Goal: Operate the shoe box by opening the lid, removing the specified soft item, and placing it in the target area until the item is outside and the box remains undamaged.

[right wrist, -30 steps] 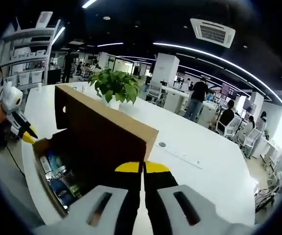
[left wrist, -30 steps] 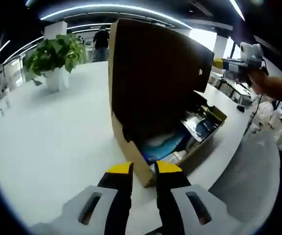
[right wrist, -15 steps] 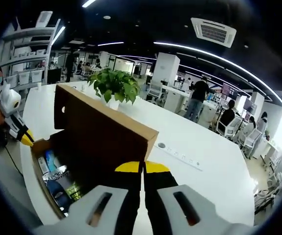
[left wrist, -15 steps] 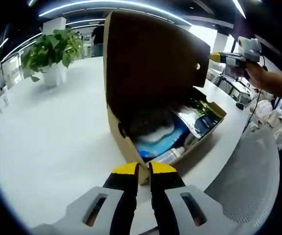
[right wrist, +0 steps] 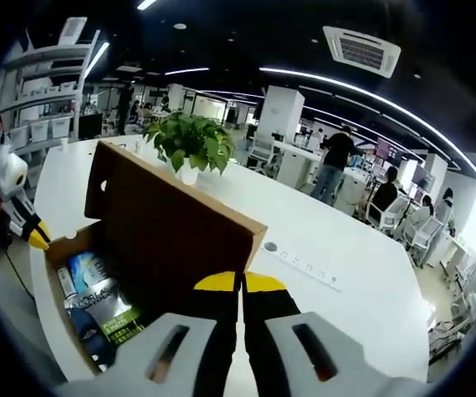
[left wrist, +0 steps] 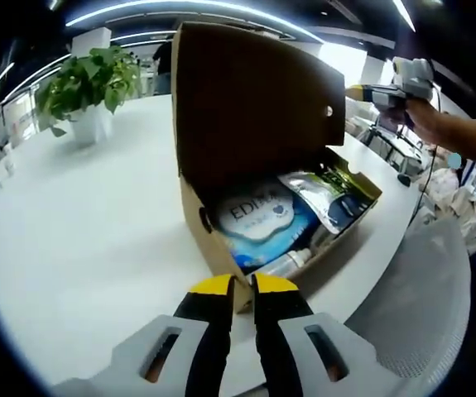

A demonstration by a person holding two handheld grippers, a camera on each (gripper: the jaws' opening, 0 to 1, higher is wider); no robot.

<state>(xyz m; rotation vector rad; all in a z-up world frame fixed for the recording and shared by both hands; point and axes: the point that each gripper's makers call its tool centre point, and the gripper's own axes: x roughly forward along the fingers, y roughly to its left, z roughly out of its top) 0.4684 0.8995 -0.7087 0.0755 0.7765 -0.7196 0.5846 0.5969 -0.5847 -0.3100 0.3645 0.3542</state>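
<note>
The cardboard shoe box (left wrist: 213,248) stands on the white table with its lid (left wrist: 254,99) raised steeply. Inside lie a soft blue-and-white pack (left wrist: 258,219), shiny dark packets (left wrist: 333,194) and a small bottle (left wrist: 291,263). My left gripper (left wrist: 244,285) is shut, just short of the box's near corner and holding nothing. My right gripper (left wrist: 355,93), in a hand at the upper right, pinches the lid's free edge. In the right gripper view, the right gripper (right wrist: 242,283) is shut at the lid (right wrist: 171,219) edge, with the packs (right wrist: 97,285) below and the left gripper (right wrist: 24,222) at far left.
A potted plant (left wrist: 84,83) stands further back on the table (left wrist: 72,215). A power strip (right wrist: 304,260) lies on the table beyond the box. A grey mesh chair (left wrist: 420,289) sits past the table's edge. People (right wrist: 333,161) stand among distant desks.
The lid has swung further up with the right gripper at its edge, and the blue-and-white pack now shows in full. My left gripper's jaws have drawn closer together.
</note>
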